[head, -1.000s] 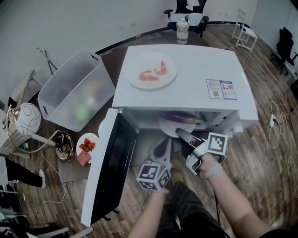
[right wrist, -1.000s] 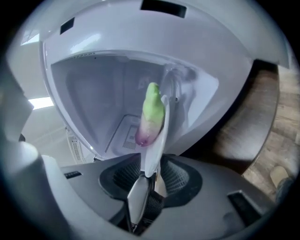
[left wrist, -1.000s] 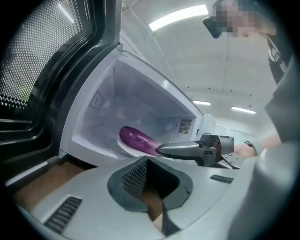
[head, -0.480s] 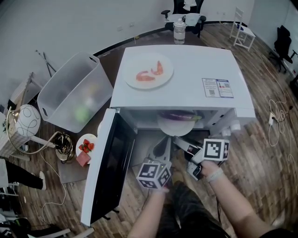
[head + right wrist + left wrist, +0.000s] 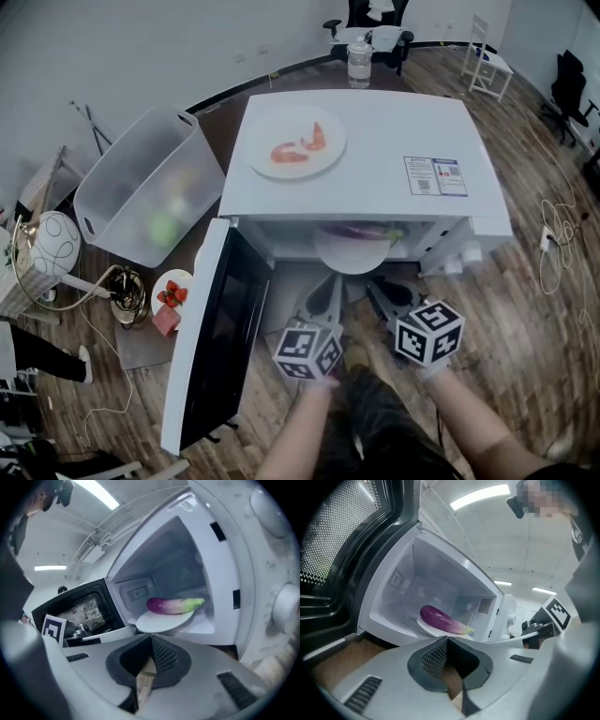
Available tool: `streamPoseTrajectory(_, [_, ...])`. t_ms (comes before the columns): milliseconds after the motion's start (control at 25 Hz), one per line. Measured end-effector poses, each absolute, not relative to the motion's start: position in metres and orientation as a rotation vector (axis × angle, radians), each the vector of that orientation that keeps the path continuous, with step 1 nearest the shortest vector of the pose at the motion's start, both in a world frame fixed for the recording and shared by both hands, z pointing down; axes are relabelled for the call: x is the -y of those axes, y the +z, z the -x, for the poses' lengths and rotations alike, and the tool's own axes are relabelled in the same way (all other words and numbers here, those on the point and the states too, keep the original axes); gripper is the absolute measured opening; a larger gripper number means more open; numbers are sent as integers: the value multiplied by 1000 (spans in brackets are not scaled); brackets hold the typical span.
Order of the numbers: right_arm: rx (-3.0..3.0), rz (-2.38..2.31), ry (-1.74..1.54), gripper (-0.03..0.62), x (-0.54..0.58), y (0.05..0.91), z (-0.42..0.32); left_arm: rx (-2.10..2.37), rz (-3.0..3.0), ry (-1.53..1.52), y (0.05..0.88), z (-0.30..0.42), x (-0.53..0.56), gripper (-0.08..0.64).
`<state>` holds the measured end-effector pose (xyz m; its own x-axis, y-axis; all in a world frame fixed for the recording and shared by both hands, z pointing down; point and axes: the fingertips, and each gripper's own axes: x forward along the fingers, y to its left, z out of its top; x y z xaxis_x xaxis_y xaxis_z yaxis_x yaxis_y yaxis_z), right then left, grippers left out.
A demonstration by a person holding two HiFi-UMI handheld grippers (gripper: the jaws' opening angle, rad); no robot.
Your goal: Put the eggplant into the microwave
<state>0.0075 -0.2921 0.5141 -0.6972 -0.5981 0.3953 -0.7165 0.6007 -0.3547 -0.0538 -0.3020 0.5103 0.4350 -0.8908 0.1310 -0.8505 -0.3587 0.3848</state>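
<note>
The purple eggplant [image 5: 361, 232] with its green end lies on a white plate [image 5: 352, 255] inside the open microwave [image 5: 366, 159]. Both gripper views show the eggplant [image 5: 440, 619] [image 5: 171, 605] resting free on the plate [image 5: 423, 625] [image 5: 161, 620]. My left gripper [image 5: 332, 283] [image 5: 447, 641] hangs shut and empty just in front of the opening. My right gripper [image 5: 378, 287] [image 5: 151, 638] sits beside it, to the right, also shut with nothing between its jaws. Both are clear of the cavity.
The microwave door [image 5: 211, 347] stands swung wide at the left. A plate of shrimp [image 5: 298, 142] rests on the microwave's top. A clear plastic bin [image 5: 150, 183] and a dish of strawberries [image 5: 173, 292] are at the left. A water bottle [image 5: 357, 58] stands behind.
My right gripper has drawn back from the plate toward me, rolled over, and its jaws have come shut. The eggplant stays on the plate. The left gripper has not moved.
</note>
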Motion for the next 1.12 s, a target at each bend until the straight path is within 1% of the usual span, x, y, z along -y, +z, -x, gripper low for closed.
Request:
streamPoseTrajectory(160, [2559, -1147, 605, 3, 302, 513, -13, 1477, -2295, -142, 511, 52, 301, -6])
streamPoseTrajectory(720, [2541, -1159, 572, 3, 319, 517, -6, 1465, -2315, -143, 507, 47, 306, -6])
streamPoseTrajectory(1120, [2555, -1174, 634, 3, 329, 518, 5, 1489, -2315, -156, 506, 53, 319, -6])
